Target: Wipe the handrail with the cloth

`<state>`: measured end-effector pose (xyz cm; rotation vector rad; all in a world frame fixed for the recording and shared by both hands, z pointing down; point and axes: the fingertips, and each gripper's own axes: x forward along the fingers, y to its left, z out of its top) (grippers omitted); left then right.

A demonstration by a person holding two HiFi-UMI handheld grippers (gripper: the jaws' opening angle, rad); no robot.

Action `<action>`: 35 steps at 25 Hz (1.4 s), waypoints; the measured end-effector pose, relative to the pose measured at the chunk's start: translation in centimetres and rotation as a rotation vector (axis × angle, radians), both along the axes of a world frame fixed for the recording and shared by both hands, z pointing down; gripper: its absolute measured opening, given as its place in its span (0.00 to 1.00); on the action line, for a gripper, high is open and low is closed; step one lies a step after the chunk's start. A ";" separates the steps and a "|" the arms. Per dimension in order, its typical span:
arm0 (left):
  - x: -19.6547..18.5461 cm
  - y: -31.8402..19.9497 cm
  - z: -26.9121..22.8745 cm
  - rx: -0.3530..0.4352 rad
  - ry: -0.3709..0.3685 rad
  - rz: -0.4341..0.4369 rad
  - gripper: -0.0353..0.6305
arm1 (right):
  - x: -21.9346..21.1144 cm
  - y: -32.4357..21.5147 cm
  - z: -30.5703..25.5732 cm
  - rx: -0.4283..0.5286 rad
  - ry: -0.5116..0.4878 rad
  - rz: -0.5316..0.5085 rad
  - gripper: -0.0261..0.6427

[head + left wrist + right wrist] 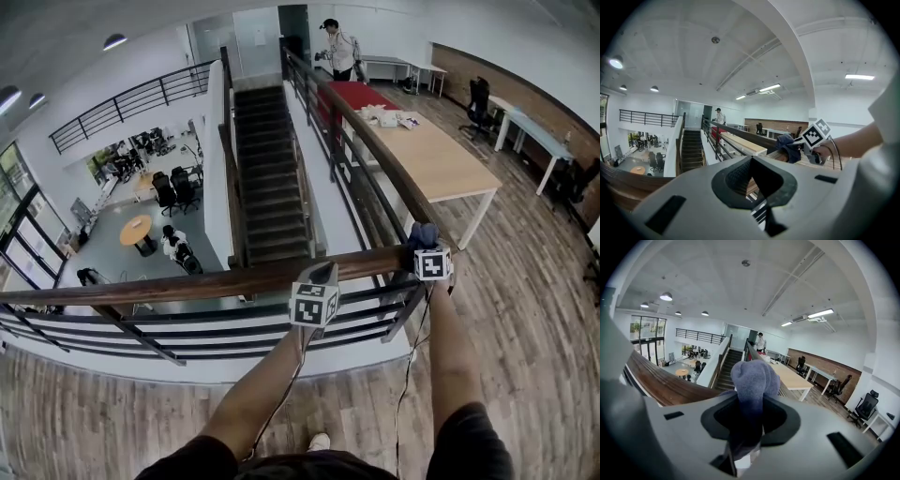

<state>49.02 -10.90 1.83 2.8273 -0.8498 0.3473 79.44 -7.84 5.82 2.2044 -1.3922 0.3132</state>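
Right gripper (746, 430) is biting down firmly on the cloth (754, 376). Its jaws are pinching the lower end while the grey-blue fabric is bulging up out of the opening in a rounded wad.

Over to the head view, and that right gripper (427, 246) is sitting at the corner where the handrail (187, 284) is turning to run off alongside the stairs. The cloth (422, 232) is lying on top of the wooden rail right at that corner. The gripper's marker cube is facing up at the camera just beneath it.

Now the left gripper (759, 187). Its jaws are drawn together with nothing between them, and brown wood of the handrail (618, 187) is showing just beyond. In the head view the left gripper (322, 274) is hanging over the near stretch of rail, left of its partner. Whether it is touching the wood, I cannot tell. From its own camera, the right gripper (806, 140) and the bunched cloth (787, 144) are showing off to the right, up on the rail.

Moving outward, dark metal bars (216, 328) are running below the rail. The staircase (270, 178) is dropping away to a lower floor, where a round table (138, 230) is standing near some office chairs (173, 190). On this level, to the right, a long wooden table (450, 159) is stretching away beside the rail, with a red cover (361, 94) lying at its far end. A person (339, 52) is standing beyond that, and a wood-plank floor (525, 309) is spreading out underfoot.
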 end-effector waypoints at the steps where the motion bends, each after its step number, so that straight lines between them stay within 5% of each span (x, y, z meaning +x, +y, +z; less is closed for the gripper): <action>1: 0.0 0.1 0.1 -0.001 0.001 0.005 0.05 | 0.5 0.1 -0.2 0.005 0.004 0.006 0.19; 8: -3.6 -0.8 0.4 0.027 0.026 0.017 0.05 | -2.6 0.7 -0.9 0.130 -0.070 0.046 0.19; 17: -13.3 -3.4 0.7 0.067 0.107 -0.041 0.05 | -22.4 -3.6 -2.4 0.270 -0.049 -0.241 0.19; 25: -32.0 -5.6 2.0 0.097 0.221 -0.177 0.05 | -46.8 -5.9 -1.0 0.358 -0.258 -0.472 0.19; 35: -57.3 -9.2 9.2 0.104 0.034 -0.411 0.05 | -78.5 -10.7 7.8 0.265 -0.347 -0.780 0.19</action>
